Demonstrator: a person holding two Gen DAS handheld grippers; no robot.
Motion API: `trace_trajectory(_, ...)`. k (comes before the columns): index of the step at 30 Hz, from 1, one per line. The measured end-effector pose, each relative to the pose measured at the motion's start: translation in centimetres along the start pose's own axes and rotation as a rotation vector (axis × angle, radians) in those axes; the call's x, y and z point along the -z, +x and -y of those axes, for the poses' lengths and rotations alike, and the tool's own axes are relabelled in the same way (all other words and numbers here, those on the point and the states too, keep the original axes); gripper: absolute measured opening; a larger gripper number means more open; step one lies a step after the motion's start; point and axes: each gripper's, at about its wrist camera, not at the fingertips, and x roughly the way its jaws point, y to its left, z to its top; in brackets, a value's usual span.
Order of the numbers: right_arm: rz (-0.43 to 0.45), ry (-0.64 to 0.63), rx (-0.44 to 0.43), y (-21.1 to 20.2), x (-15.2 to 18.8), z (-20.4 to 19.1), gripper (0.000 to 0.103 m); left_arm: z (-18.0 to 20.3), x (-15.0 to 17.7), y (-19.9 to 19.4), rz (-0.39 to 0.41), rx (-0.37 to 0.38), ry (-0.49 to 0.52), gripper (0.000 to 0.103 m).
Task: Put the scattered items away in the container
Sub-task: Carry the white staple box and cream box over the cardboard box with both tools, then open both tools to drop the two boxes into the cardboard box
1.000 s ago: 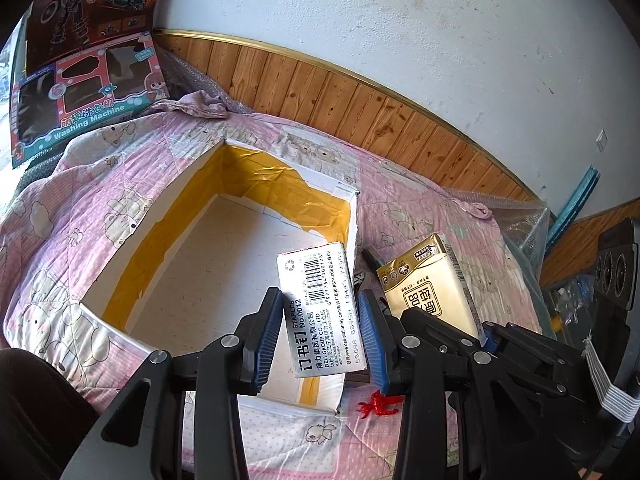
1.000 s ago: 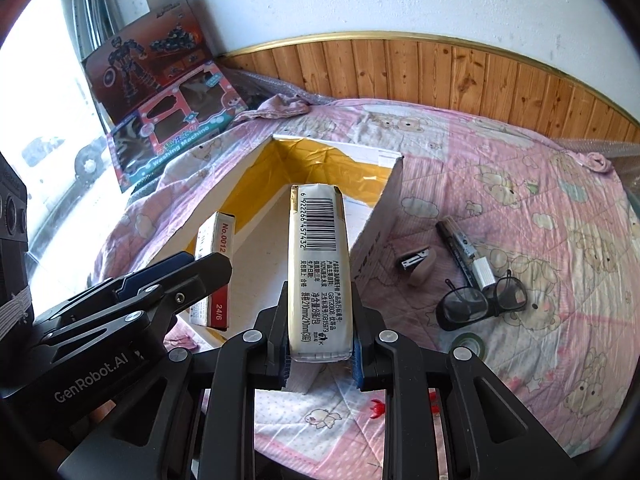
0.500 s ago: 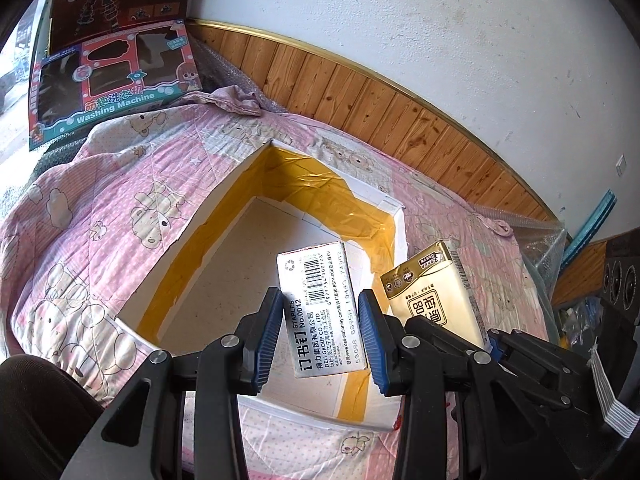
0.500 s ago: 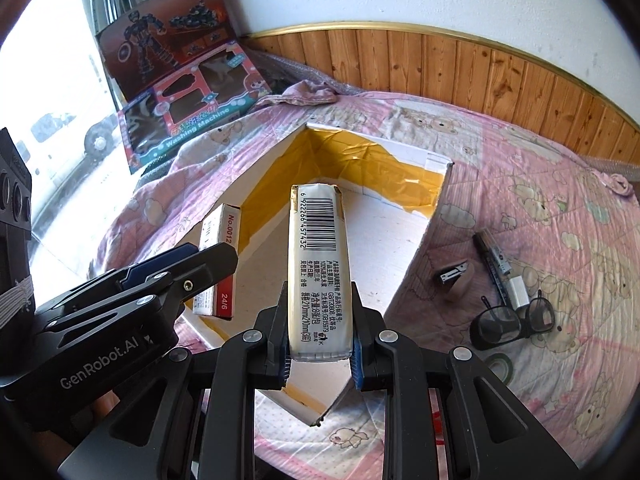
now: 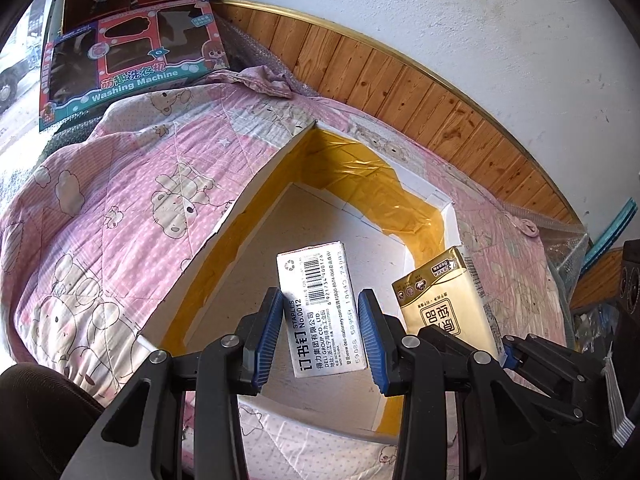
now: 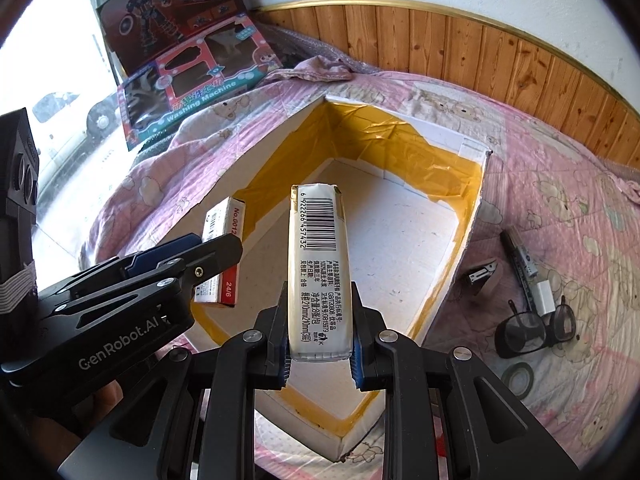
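An open white cardboard box (image 5: 256, 184) lined with yellow tape lies on the pink quilt, and its floor is bare. My left gripper (image 5: 320, 320) is shut on a white staples box (image 5: 316, 300) and holds it above the box floor. My right gripper (image 6: 320, 336) is shut on a long gold-and-white tissue pack (image 6: 320, 264), also over the cardboard box (image 6: 476, 216). In the right wrist view the left gripper (image 6: 192, 256) with the staples box (image 6: 222, 248) hangs over the left wall. In the left wrist view the tissue pack (image 5: 444, 304) shows at the right.
On the quilt right of the box lie a marker pen (image 6: 520, 260), a small metal clip (image 6: 482, 274), a white block (image 6: 544, 298), black glasses (image 6: 528, 328) and a tape roll (image 6: 518, 378). Toy cartons (image 5: 128, 60) lean at the back left against the wood-panelled wall.
Both grippers have carried their loads leftward and further over the cardboard box. The box now fills the middle of both views, and the grips are unchanged.
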Motion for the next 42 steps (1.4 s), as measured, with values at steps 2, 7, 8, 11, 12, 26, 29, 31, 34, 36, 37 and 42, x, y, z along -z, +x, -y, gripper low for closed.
trace_trajectory(2,-0.006,-0.005,0.003,0.4,-0.1,-0.1,0.024,-0.2,-0.1,0.5,-0.012,-0.003,0.002,0.04)
trace_trajectory(7,-0.036,-0.015,0.004,1.8,-0.2,-0.3,0.024,-0.6,-0.4,1.8,-0.04,-0.024,0.02,0.04)
trace_trajectory(8,-0.043,-0.016,0.003,2.1,-0.2,-0.3,0.024,-0.6,-0.5,2.0,-0.044,-0.029,0.024,0.04)
trace_trajectory(11,-0.066,-0.021,0.003,3.0,-0.2,-0.4,0.024,-0.9,-0.6,2.9,-0.064,-0.039,0.032,0.04)
trace_trajectory(12,-0.075,-0.022,0.003,3.2,-0.2,-0.4,0.024,-0.9,-0.7,3.2,-0.069,-0.045,0.037,0.04)
trace_trajectory(26,-0.15,-0.047,0.015,5.7,-1.5,-0.1,0.025,-1.4,-1.2,6.2,-0.137,-0.12,0.085,0.04)
trace_trajectory(29,-0.157,-0.037,0.004,6.1,-1.6,0.1,0.027,-1.4,-1.5,6.6,-0.145,-0.133,0.094,0.041)
trace_trajectory(31,-0.161,-0.023,-0.007,6.3,-1.7,0.3,0.028,-1.4,-1.6,6.9,-0.152,-0.144,0.096,0.041)
trace_trajectory(34,-0.155,0.005,-0.017,6.0,-1.6,0.8,0.032,-1.4,-1.8,7.1,-0.17,-0.142,0.093,0.043)
trace_trajectory(36,-0.135,0.02,-0.036,5.3,-1.4,1.0,0.036,-1.3,-1.8,6.8,-0.17,-0.133,0.085,0.051)
trace_trajectory(37,-0.127,0.023,-0.045,5.0,-1.2,1.1,0.042,-1.2,-1.9,6.6,-0.164,-0.131,0.083,0.053)
trace_trajectory(42,-0.035,0.047,-0.106,2.0,-0.6,1.4,0.043,-0.5,-1.9,4.6,-0.131,-0.122,0.058,0.057)
